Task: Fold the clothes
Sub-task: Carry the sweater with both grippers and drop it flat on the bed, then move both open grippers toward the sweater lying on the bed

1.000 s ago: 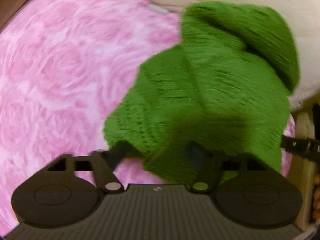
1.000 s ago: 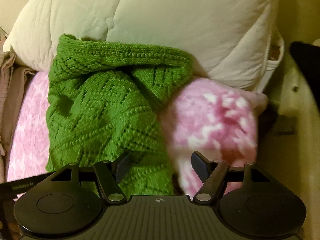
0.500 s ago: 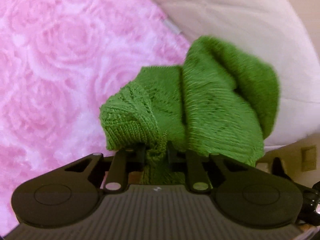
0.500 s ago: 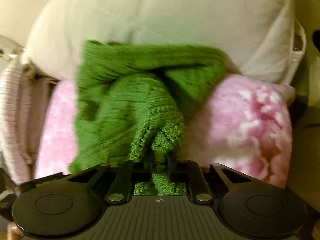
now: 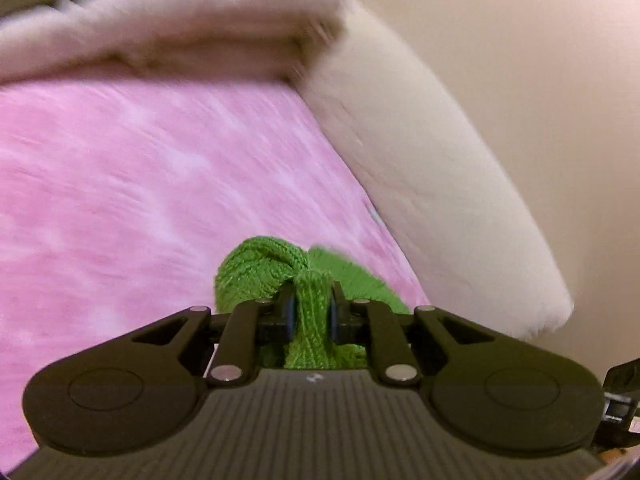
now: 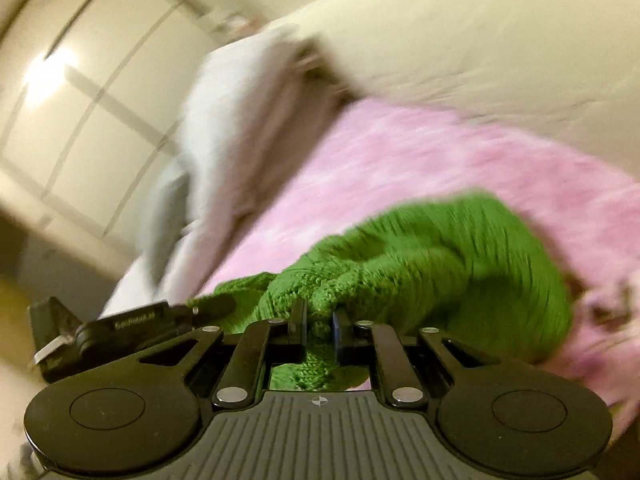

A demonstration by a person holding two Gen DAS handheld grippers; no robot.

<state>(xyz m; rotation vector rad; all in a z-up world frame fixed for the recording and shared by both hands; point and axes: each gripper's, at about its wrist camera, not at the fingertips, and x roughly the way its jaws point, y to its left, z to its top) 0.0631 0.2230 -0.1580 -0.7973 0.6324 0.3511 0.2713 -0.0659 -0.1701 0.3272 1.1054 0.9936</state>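
A green knitted sweater (image 5: 256, 276) lies bunched on a pink fleece blanket (image 5: 160, 184). My left gripper (image 5: 311, 304) has a fold of the knit squeezed between its pads, and its jaws are still closing on it. In the right wrist view the sweater (image 6: 460, 264) stretches rightwards as a thick roll over the blanket (image 6: 400, 160). My right gripper (image 6: 320, 320) is shut on another bunch of the same knit. Both views are blurred by motion, and most of the sweater is hidden below the left gripper.
A cream duvet (image 5: 420, 160) borders the blanket at the back and right, seen again as the duvet (image 6: 480, 40). A pile of pale folded clothes (image 6: 240, 120) lies at the blanket's left. Wardrobe doors (image 6: 80, 100) stand behind. A black piece of the other gripper (image 6: 120, 326) pokes in at left.
Both grippers went from wide open to closed on the green sweater, then lifted and swung with it. The sweater has been pulled up off the blanket into a stretched bunch.
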